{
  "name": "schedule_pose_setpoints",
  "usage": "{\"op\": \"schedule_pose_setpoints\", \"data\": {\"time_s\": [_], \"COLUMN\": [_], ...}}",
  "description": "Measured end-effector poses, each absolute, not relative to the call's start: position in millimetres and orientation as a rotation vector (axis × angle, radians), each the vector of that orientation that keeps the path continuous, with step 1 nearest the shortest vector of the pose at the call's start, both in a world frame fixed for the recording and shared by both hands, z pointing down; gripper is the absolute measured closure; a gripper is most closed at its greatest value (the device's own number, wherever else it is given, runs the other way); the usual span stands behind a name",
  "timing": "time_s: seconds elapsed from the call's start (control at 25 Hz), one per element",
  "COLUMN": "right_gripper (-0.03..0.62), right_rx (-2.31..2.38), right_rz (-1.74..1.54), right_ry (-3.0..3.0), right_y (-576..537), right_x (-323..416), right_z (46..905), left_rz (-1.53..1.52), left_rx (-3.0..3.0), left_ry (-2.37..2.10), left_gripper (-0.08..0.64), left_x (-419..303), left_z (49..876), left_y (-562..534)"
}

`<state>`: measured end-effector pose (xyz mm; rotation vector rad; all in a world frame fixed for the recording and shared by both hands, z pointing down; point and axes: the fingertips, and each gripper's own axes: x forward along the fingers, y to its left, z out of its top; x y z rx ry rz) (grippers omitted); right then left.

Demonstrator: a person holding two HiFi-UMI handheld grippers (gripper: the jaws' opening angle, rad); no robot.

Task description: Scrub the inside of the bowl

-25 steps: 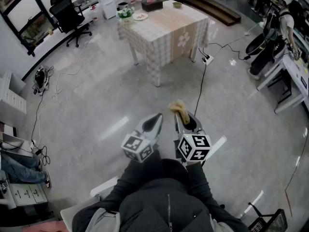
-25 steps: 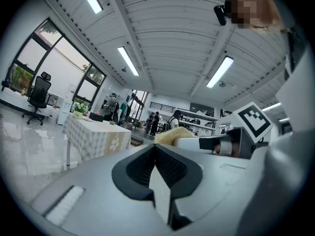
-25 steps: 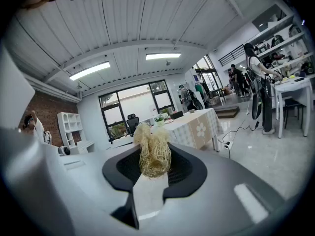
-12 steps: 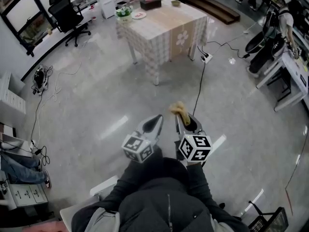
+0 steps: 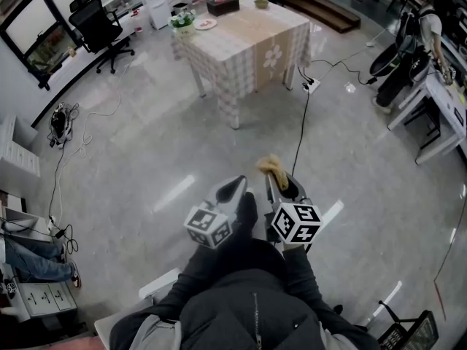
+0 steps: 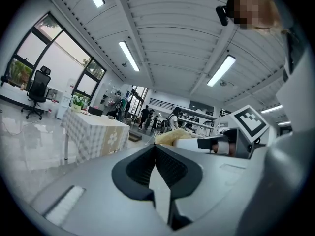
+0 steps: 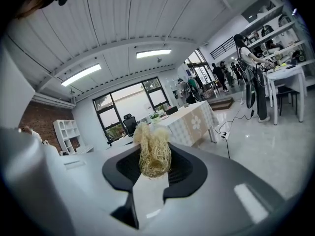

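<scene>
My right gripper [image 5: 277,179] is shut on a tuft of yellow fibre scrubber [image 5: 271,165], which sticks out past the jaws [image 7: 154,154]. My left gripper [image 5: 235,184] is beside it, shut with nothing in it; in its own view the two jaws meet [image 6: 155,149]. Both are held at waist height over the grey floor, pointing at a table with a checked cloth [image 5: 248,42] several steps away. A small bowl [image 5: 261,4] stands at that table's far end, well beyond both grippers.
On the table are also a potted plant [image 5: 182,20], a small plate [image 5: 206,24] and a dark box [image 5: 222,6]. A cable and power strip [image 5: 312,87] lie right of the table. An office chair [image 5: 101,22] stands far left, desks [image 5: 438,115] at the right.
Both grippers keep their places and the scrubber stays held. The table has drifted slightly left in the head view, and a dark shoe now shows between the grippers.
</scene>
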<state>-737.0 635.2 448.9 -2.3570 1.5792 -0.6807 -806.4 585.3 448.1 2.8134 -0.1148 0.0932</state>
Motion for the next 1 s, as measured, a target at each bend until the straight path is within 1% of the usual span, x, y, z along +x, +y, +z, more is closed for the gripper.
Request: {"op": "schedule_pose_setpoints", "data": {"time_s": [0.2,0.76,1.0], "right_gripper": [0.485,0.485,0.483], "right_rx": [-2.369,-2.423,-2.428], "right_rz": [-0.689,-0.663,-0.680], "right_ry": [1.549,1.471,1.462], "right_y": [625,573,546], "right_x": [-716,-586,-545], "right_z": [454,438,433], "left_rz": [0.137,0.120,0.138], "left_rx": [2.788,2.802,2.805], "left_ry": [-0.125,-0.068,-0.060], "left_gripper": [0.549,0.549,0.549], "left_x": [-782,-663,-620], "left_z": [462,439,432], "left_y": [571,505,473]}}
